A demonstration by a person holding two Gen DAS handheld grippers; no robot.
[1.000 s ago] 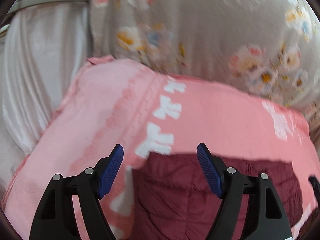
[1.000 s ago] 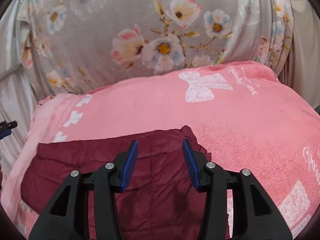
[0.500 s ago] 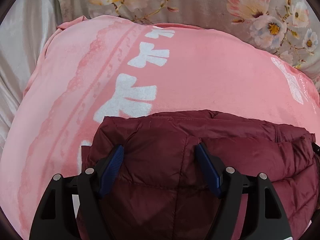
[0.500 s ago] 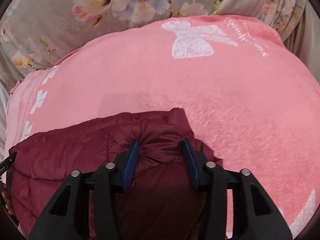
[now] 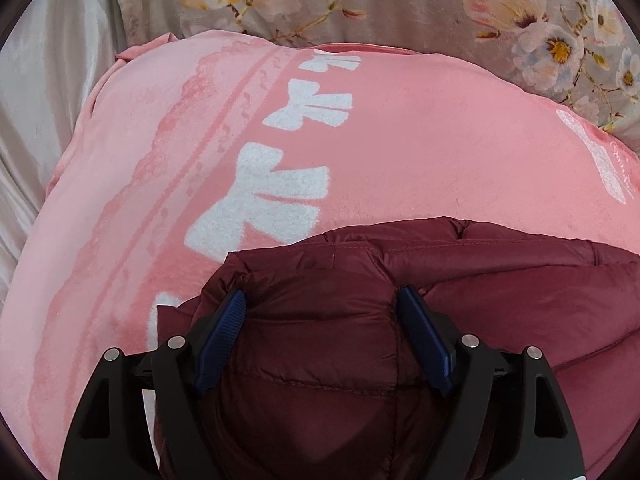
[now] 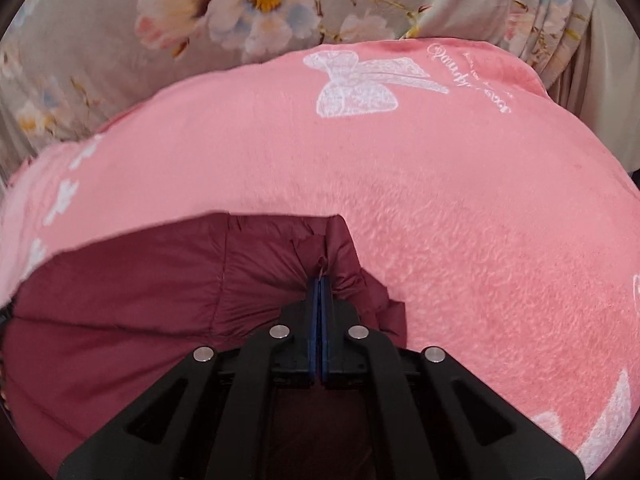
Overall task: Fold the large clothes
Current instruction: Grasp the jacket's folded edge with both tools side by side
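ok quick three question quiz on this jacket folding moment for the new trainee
1. True or false: the right gripper is shut on a pinch of the maroon puffer jacket.
2. How do the left gripper jaws stand?
A. open, astride a jacket fold
B. shut on the blanket
C. out of view
3. What does the jacket lie on?

Key
1. True; its jaws have just been closing, fabric bunched between them.
2. A; they have just been opening wider, with quilted fabric between them.
3. The pink blanket with white bows, in front of the floral fabric.
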